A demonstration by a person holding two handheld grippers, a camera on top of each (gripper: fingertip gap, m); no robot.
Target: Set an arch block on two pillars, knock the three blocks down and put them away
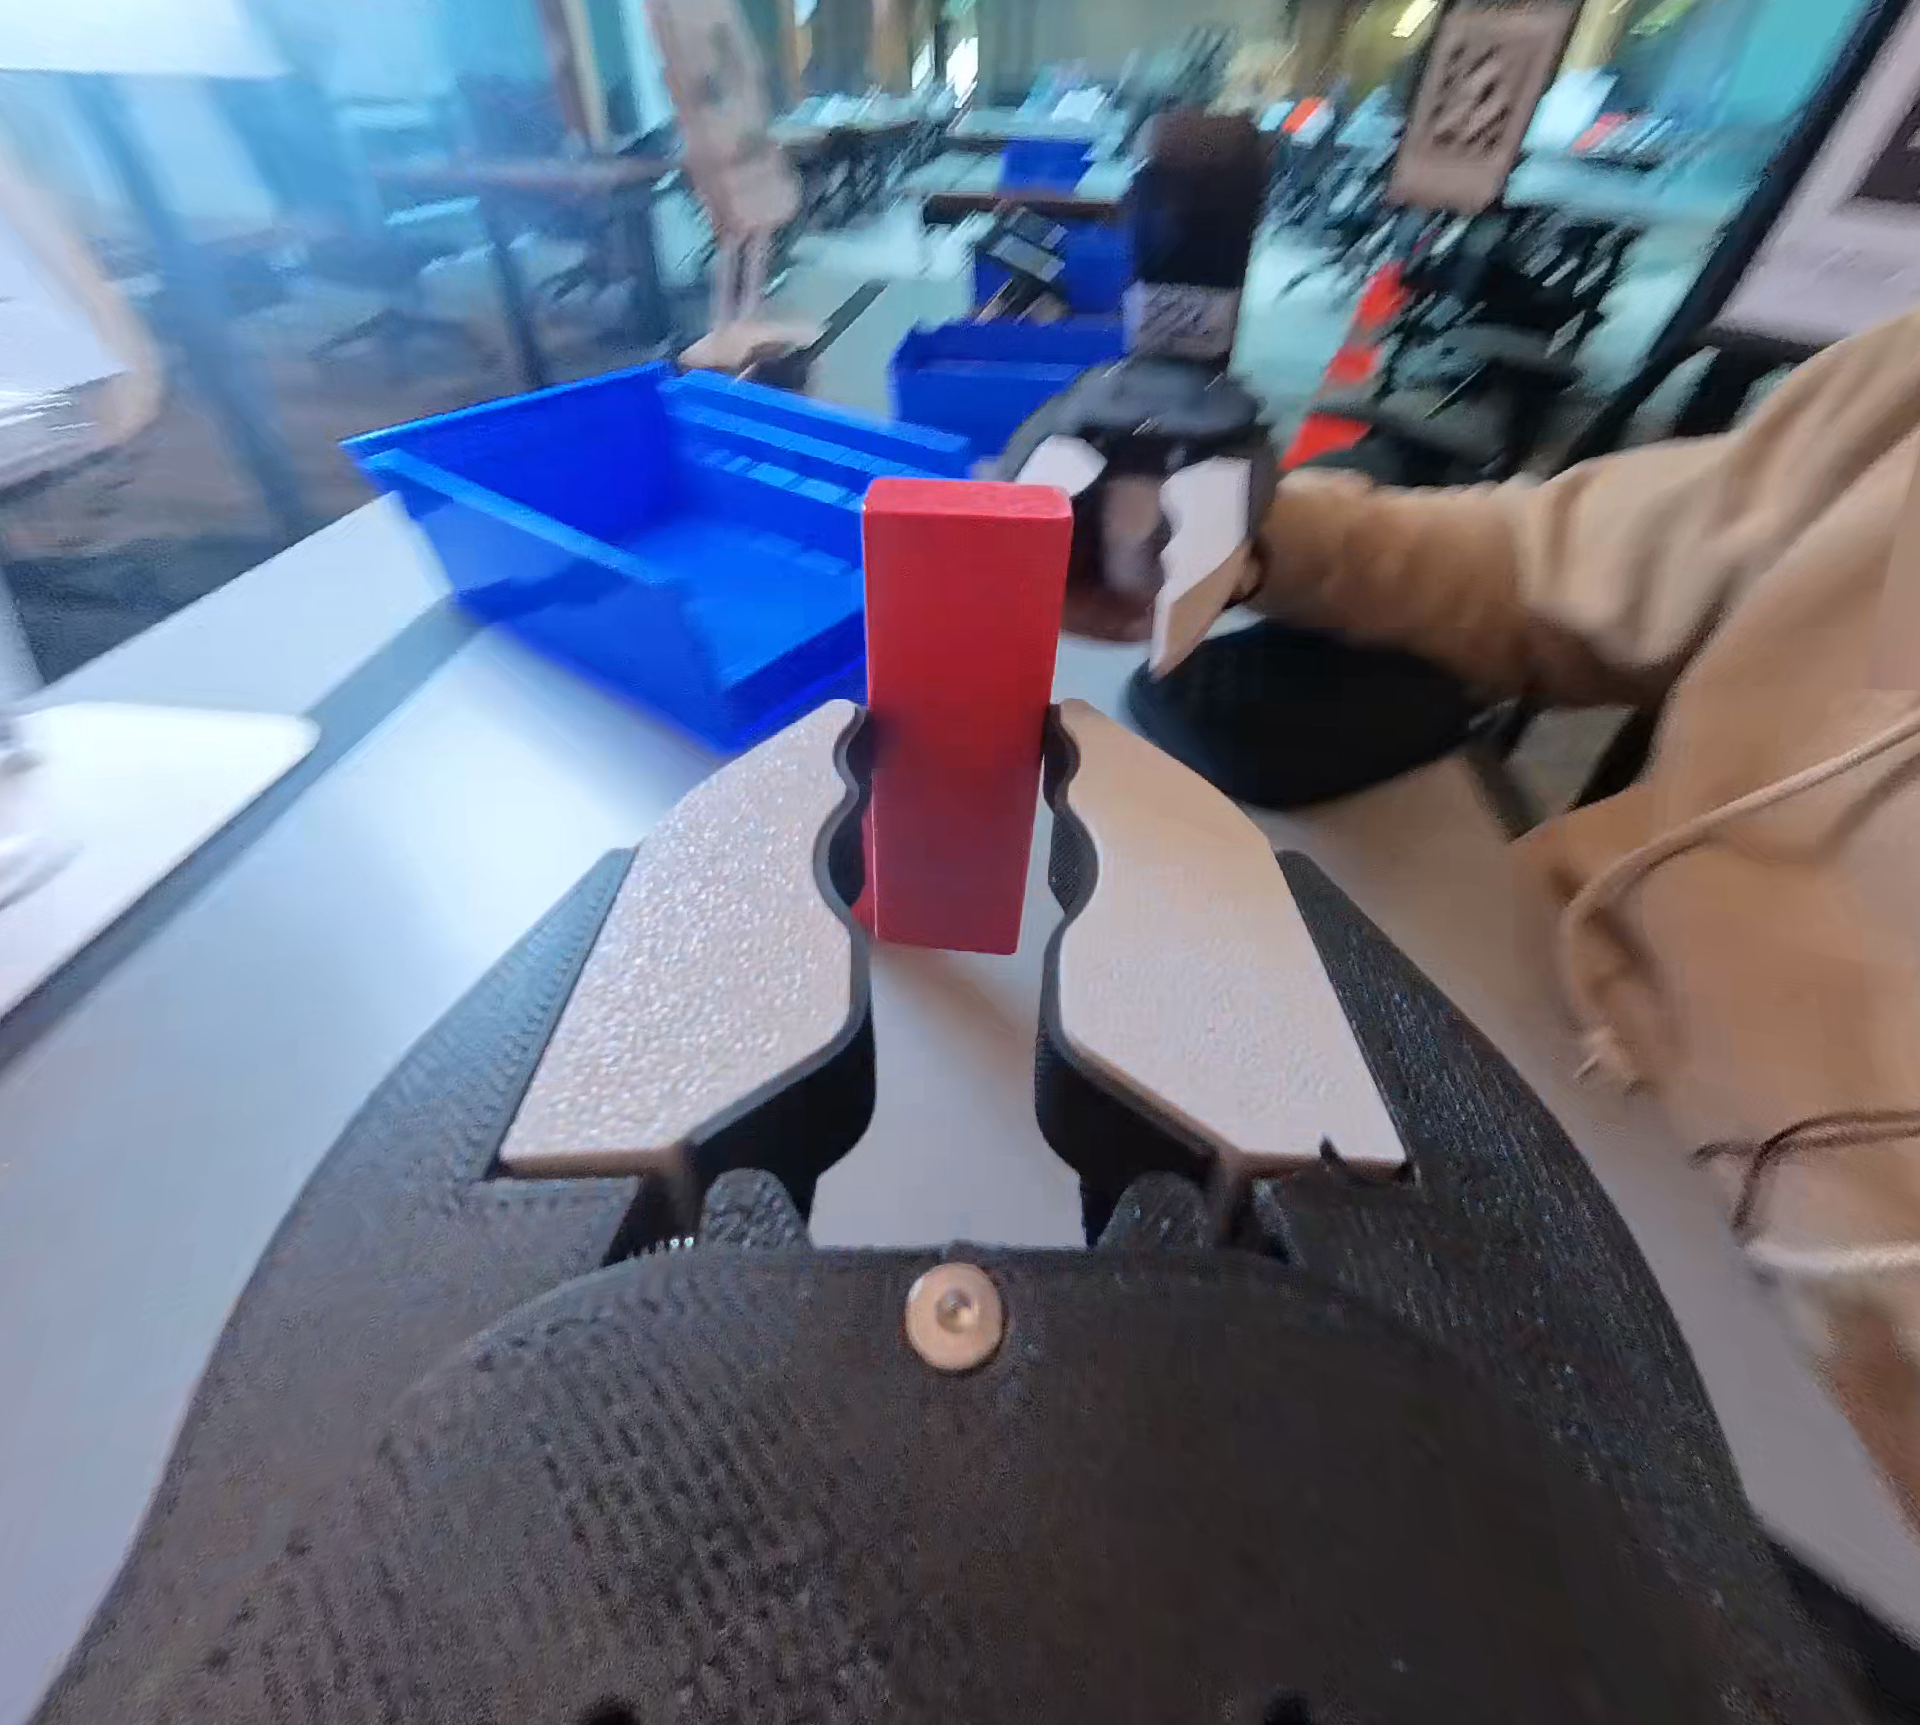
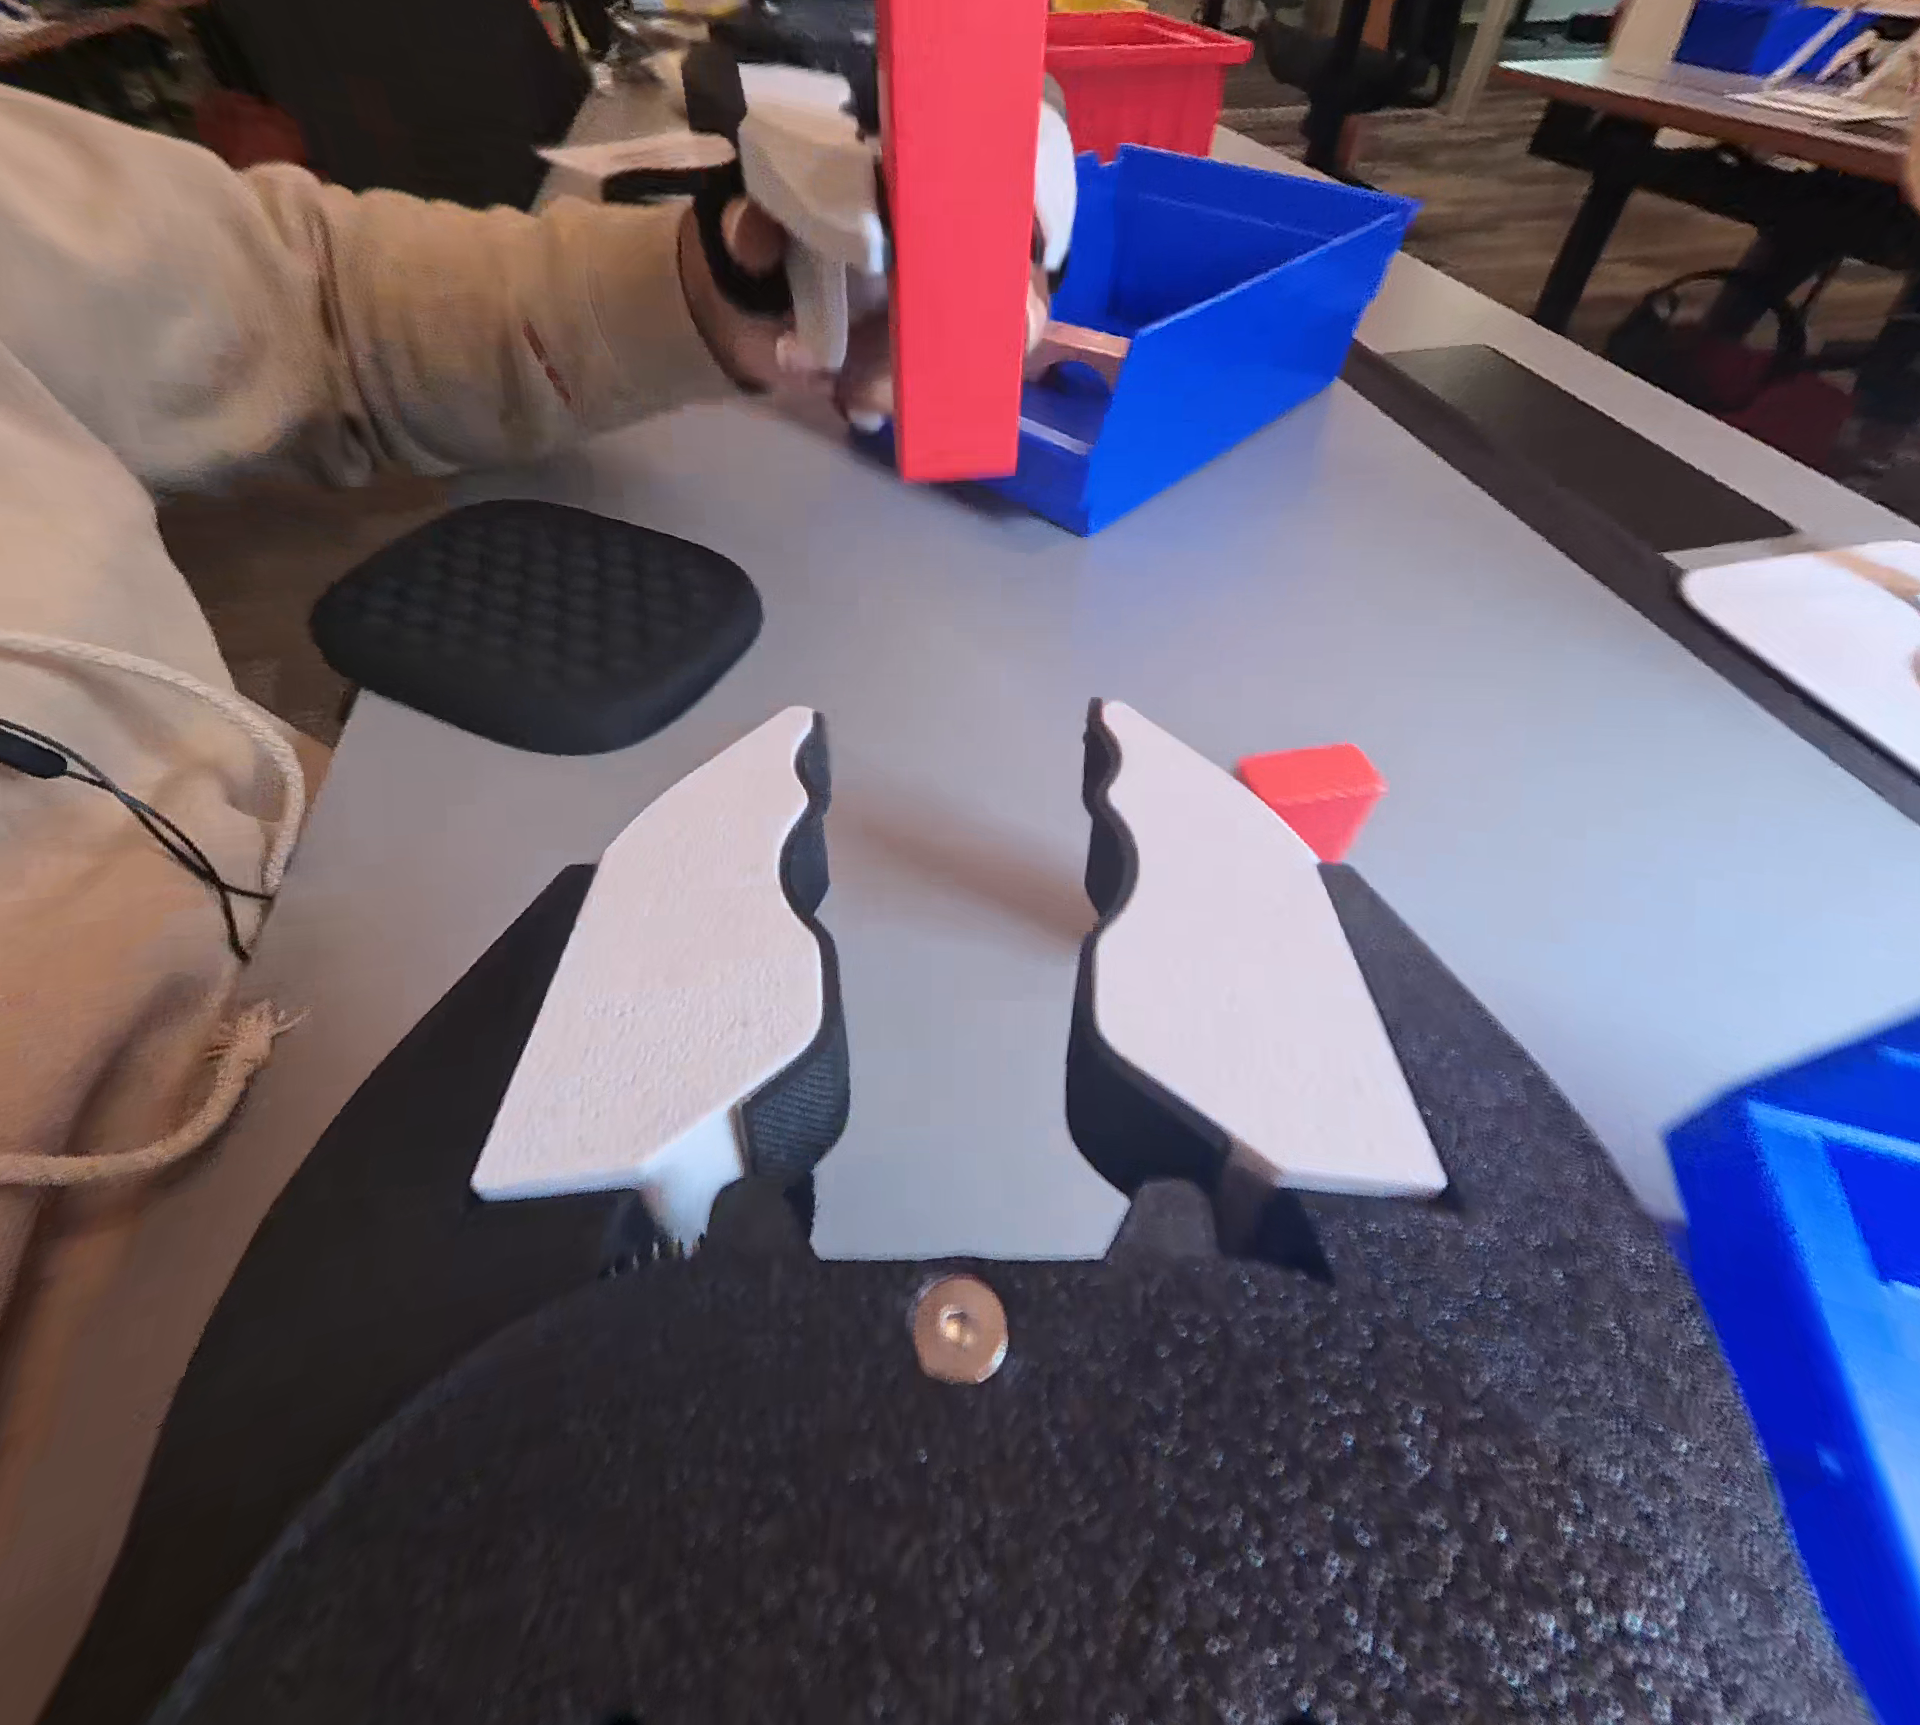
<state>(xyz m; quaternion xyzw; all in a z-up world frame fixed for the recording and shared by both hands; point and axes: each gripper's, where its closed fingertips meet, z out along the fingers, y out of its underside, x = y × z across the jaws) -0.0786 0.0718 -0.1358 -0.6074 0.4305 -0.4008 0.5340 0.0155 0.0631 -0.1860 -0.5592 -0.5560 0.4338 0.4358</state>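
My left gripper is shut on a red pillar block and holds it upright above the grey table. In the right wrist view that block hangs in the left gripper, just in front of a blue bin. A pale arch-shaped piece lies inside that bin. My right gripper is open and empty, low over the table. A second red block stands on the table just right of its right finger. The right gripper also shows far off in the left wrist view.
A black textured pad lies at the table's near left edge. A red bin stands behind the blue one. Another blue bin is close at the lower right. A white board lies at the right. A person's tan sleeve reaches in. There is about 12 cm between the tips of the two grippers.
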